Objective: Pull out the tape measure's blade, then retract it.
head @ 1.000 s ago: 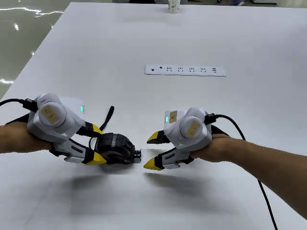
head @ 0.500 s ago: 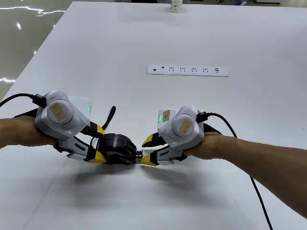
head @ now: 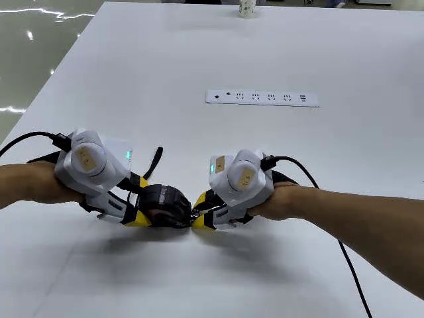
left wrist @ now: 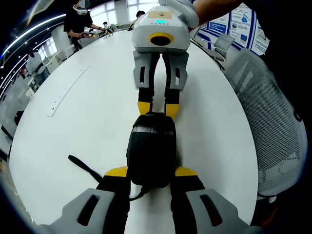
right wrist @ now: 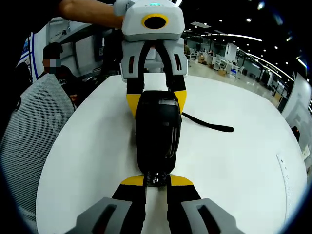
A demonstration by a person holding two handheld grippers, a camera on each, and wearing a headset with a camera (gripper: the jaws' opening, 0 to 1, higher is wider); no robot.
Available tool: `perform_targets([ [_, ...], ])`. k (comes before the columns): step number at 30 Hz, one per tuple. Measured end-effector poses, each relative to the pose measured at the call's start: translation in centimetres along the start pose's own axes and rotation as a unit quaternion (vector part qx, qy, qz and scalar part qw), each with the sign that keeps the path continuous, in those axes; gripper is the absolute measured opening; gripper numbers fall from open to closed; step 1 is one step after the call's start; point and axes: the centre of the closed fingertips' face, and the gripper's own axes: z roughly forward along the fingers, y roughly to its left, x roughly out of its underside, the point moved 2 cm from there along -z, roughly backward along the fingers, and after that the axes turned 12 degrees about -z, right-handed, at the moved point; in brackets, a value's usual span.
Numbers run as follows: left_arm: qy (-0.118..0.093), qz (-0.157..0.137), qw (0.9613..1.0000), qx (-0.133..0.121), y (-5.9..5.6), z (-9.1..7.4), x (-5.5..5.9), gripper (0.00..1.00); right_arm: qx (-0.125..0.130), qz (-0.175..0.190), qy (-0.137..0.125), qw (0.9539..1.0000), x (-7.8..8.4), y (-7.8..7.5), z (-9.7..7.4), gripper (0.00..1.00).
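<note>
The left gripper [left wrist: 151, 171] fingers [left wrist: 116, 172] squeeze the back of the black tape measure [left wrist: 151, 146]. The right gripper [right wrist: 157, 182] fingers [right wrist: 131, 181] pinch the blade tip [right wrist: 157, 178] at its front. It lies on the white tabletop [head: 265, 53], its strap [right wrist: 207, 124] flat beside it.

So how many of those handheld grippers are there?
2. The left gripper clamps the tape measure by its body; the right gripper, facing it, pinches its front end.
</note>
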Motion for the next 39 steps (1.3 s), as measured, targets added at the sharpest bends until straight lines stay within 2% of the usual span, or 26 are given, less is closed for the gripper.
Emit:
perform_targets([
  [16,0.0,-0.015,0.9999,0.0,-0.01,-0.02,-0.05,0.25,-0.002,-0.002,-0.003,1.0,0.14,-0.11,-0.24,0.1],
  [39,-0.001,-0.018,0.9998,0.004,-0.01,0.09,-0.18,0.25,-0.003,-0.005,0.001,1.0,0.81,-0.08,-0.84,0.1],
])
